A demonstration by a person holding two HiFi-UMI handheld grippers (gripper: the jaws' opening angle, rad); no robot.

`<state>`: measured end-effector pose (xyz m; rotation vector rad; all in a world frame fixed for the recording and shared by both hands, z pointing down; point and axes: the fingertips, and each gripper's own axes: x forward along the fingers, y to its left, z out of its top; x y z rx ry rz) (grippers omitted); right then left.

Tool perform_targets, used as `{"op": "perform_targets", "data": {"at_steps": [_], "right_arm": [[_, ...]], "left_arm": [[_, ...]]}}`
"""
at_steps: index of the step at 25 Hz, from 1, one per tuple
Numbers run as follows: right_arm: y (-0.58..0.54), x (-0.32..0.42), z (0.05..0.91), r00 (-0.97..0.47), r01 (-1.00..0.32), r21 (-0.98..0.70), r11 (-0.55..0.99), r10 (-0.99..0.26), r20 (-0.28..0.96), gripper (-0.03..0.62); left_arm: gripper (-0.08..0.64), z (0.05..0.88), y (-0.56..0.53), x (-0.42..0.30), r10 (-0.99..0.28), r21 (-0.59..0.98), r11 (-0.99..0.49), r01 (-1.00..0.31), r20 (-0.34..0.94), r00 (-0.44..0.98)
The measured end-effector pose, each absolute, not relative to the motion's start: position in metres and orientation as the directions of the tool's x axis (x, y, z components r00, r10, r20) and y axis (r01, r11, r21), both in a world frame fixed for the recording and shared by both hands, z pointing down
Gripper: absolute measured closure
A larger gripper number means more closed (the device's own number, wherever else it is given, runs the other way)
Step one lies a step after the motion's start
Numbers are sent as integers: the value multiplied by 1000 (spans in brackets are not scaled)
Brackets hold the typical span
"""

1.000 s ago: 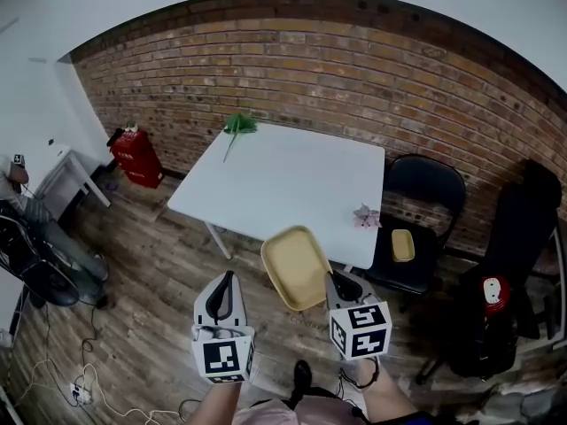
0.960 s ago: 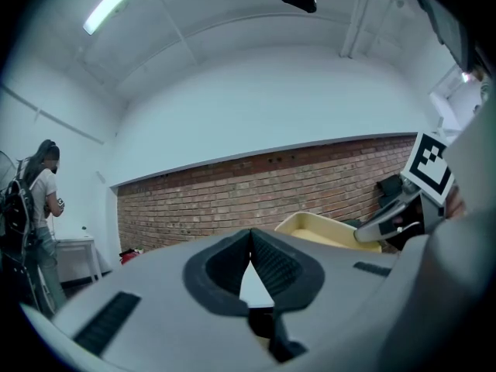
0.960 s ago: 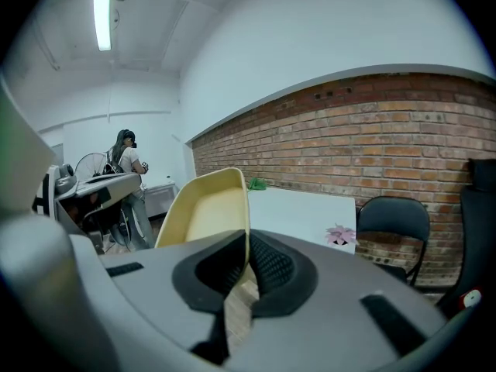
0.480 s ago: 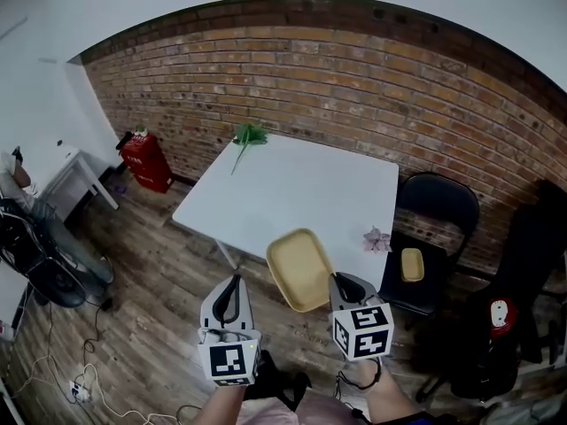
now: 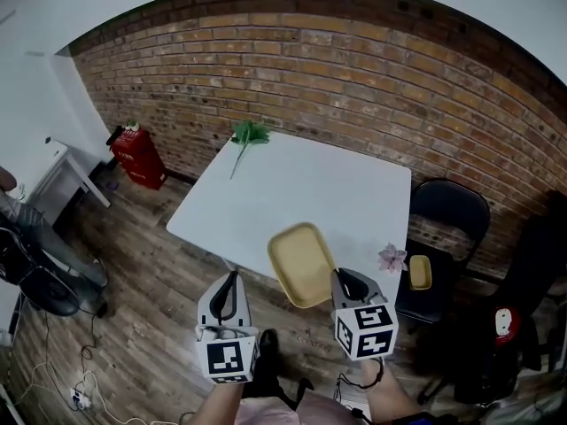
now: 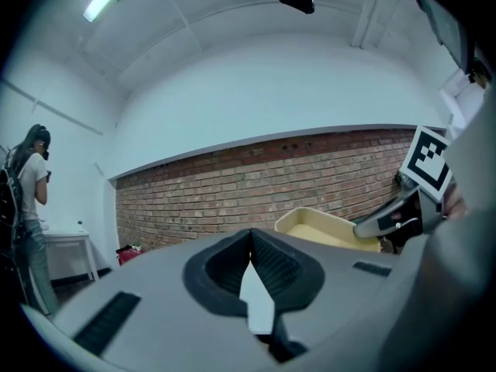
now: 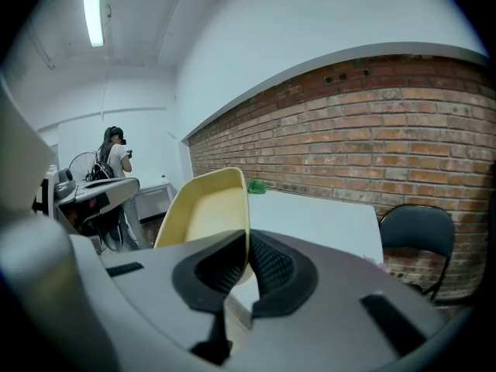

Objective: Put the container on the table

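A pale yellow tray-shaped container point(image 5: 301, 262) hangs tilted over the near edge of the white table point(image 5: 292, 189). My right gripper point(image 5: 340, 281) is shut on its near rim; in the right gripper view the rim point(image 7: 242, 208) runs between the pads of the right gripper point(image 7: 246, 248). To the left, over the wooden floor, my left gripper point(image 5: 229, 292) is shut with nothing in it. In the left gripper view its pads point(image 6: 249, 242) meet, and the container point(image 6: 322, 226) shows to the right.
A green sprig point(image 5: 249, 134) lies at the table's far corner and a pink flower point(image 5: 391, 258) at its right edge. A black chair point(image 5: 450, 224) with a small yellow dish point(image 5: 420, 273) stands at the right. A red object point(image 5: 136, 155) leans on the brick wall. A person point(image 7: 115, 158) stands far left.
Both grippers and the container have come forward toward the table. The container, earlier short of the table's near edge, now overlaps that edge. The grip is unchanged.
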<state>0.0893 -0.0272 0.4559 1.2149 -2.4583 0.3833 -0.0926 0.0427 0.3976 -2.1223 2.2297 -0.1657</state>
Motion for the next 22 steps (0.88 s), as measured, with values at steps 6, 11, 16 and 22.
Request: {"op": "perform_targets", "data": {"at_steps": [6, 11, 16, 22], "right_arm": [[-79, 60, 466, -522, -828, -71, 556, -719, 458, 577], [-121, 39, 459, -487, -850, -52, 524, -744, 458, 577], [-155, 18, 446, -459, -869, -39, 494, -773, 438, 577], [-186, -2, 429, -422, -891, -15, 453, -815, 397, 577]], "left_arm": [[549, 411, -23, -124, -998, -112, -5, -994, 57, -1], [549, 406, -74, -147, -998, -101, -53, -993, 48, 48], [549, 396, -113, -172, -997, -101, -82, -992, 21, 80], [549, 383, -151, -194, -992, -106, -120, -987, -30, 124]]}}
